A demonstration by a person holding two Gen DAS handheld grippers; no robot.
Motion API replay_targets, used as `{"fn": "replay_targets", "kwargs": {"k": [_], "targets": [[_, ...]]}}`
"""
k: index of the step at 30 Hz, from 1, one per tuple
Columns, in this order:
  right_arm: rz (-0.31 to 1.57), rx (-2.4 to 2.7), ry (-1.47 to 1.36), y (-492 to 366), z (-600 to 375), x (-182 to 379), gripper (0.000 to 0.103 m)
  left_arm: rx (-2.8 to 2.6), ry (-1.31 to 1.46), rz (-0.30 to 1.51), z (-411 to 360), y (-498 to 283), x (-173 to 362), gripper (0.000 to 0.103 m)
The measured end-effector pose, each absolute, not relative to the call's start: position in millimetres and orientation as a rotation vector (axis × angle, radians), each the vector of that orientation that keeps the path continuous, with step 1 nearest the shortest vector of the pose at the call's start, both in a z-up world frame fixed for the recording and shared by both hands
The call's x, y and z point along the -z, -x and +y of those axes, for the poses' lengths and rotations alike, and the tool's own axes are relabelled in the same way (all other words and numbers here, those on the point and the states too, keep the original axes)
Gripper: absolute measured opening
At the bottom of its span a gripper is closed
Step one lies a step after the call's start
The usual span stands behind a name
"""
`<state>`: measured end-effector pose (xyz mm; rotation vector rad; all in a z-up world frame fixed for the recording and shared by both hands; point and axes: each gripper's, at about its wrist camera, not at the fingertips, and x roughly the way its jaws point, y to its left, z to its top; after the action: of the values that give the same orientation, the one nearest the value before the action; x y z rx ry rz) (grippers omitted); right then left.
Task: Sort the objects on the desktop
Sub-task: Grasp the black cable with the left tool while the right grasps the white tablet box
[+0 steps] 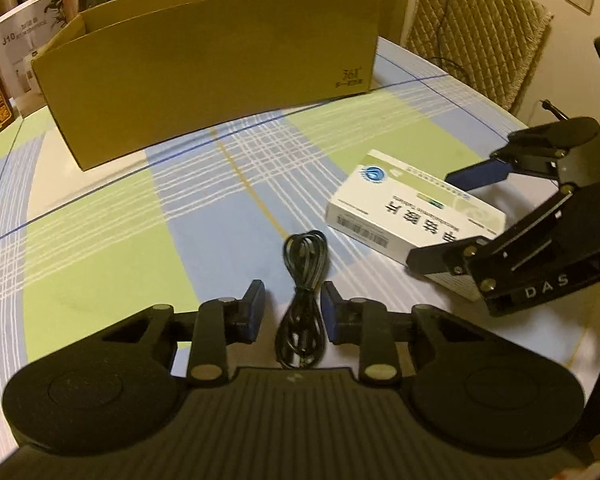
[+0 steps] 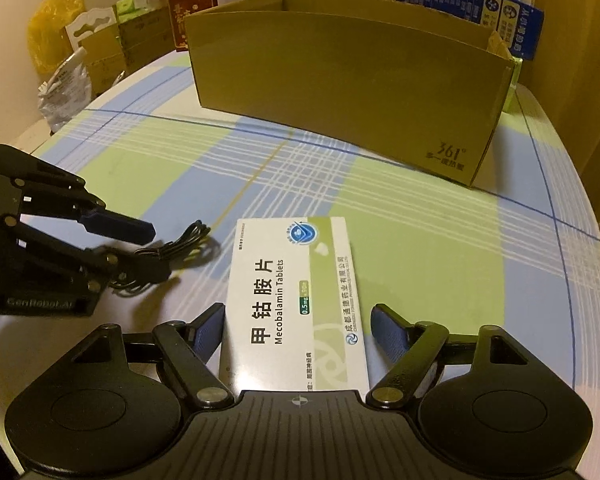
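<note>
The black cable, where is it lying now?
The black cable lies on the checked tablecloth between the open left claw's fingers, left of the white medicine box.

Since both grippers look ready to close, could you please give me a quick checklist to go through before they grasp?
1. Left gripper open, fingers either side of the black cable: ok.
2. Right gripper open, straddling the medicine box: ok.
3. Right gripper fingers clear of the medicine box sides: left finger close, cannot tell; right finger apart, ok.
4. Cable bundled enough to lift in one pinch: cannot tell.
5. Cardboard box open on top, ready to receive: ok.
6. Room inside the cardboard box: cannot tell, interior hidden.
</note>
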<state>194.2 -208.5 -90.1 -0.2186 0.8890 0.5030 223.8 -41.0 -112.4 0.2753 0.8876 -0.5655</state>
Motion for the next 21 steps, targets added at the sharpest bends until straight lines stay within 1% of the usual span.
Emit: {"fn": "replay_targets", "kwargs": {"k": [9,12,14,16,17,21], "targets": [[0.885,-0.503,0.207,-195.6,-207.9,91.8,0.076,0.572,-0.288,0.907,-45.9,-221.0,115.5,0.023],[0.88,-0.498,0.21,-196.1,-207.1,91.4,0.076,0.568,-0.285,0.914,-48.0,-220.2,114.8,0.017],[0.878,-0.496,0.214,-196.2,-207.5,91.7,0.075,0.563,-0.297,0.918,-51.5,-218.1,114.0,0.016],[0.88,-0.494,0.216,-196.5,-208.7,93.6,0.073,0.56,-0.305,0.924,-54.2,-217.1,113.0,0.015],[0.885,-0.495,0.219,-196.4,-209.1,95.5,0.069,0.555,-0.305,0.925,-54.7,-217.0,113.0,0.015],[0.869,-0.497,0.24,-190.5,-211.0,98.8,0.069,0.512,-0.269,0.94,-55.5,-217.8,113.0,0.014]]}}
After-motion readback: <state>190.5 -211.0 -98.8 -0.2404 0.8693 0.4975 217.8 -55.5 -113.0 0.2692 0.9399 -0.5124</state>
